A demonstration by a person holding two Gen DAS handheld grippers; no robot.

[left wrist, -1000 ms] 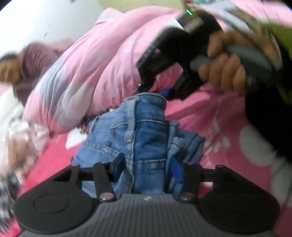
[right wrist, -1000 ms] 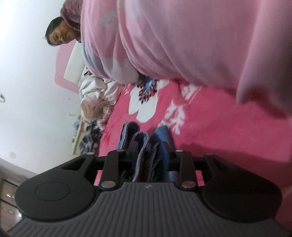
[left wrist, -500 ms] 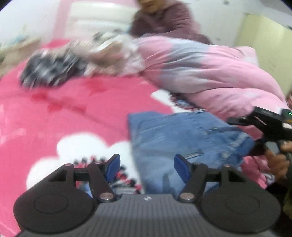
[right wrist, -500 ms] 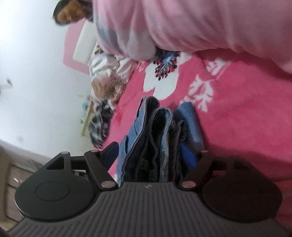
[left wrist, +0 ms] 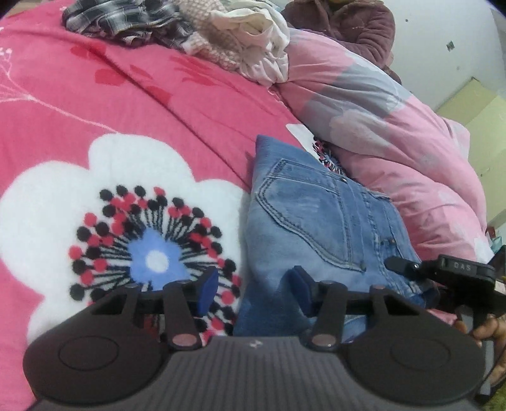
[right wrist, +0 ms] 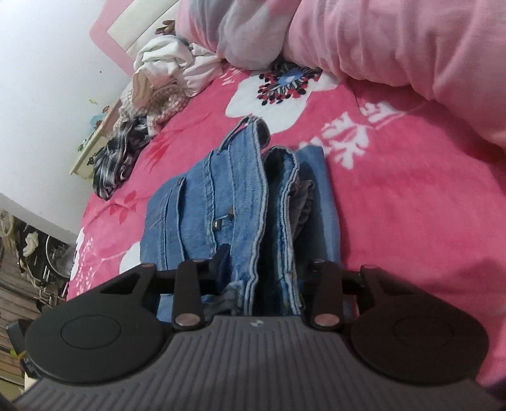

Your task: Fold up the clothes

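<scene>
Denim jeans [left wrist: 319, 218] folded on bed [left wrist: 158, 104]; we see stacked edges between spread right tool [right wrist: 262, 272], nearest; left tool [left wrist: 253, 291] spread, empty, alongside.

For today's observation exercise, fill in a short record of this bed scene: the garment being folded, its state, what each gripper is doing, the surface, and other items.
garment: blue jeans
state: folded into a stack, back pocket up, lying on the bedspread
left gripper: jaws open, empty, over the jeans' near edge
right gripper: jaws open, the stacked folds between them
surface: pink floral bedspread
other items: pink duvet; heap of unfolded clothes at the far end
</scene>
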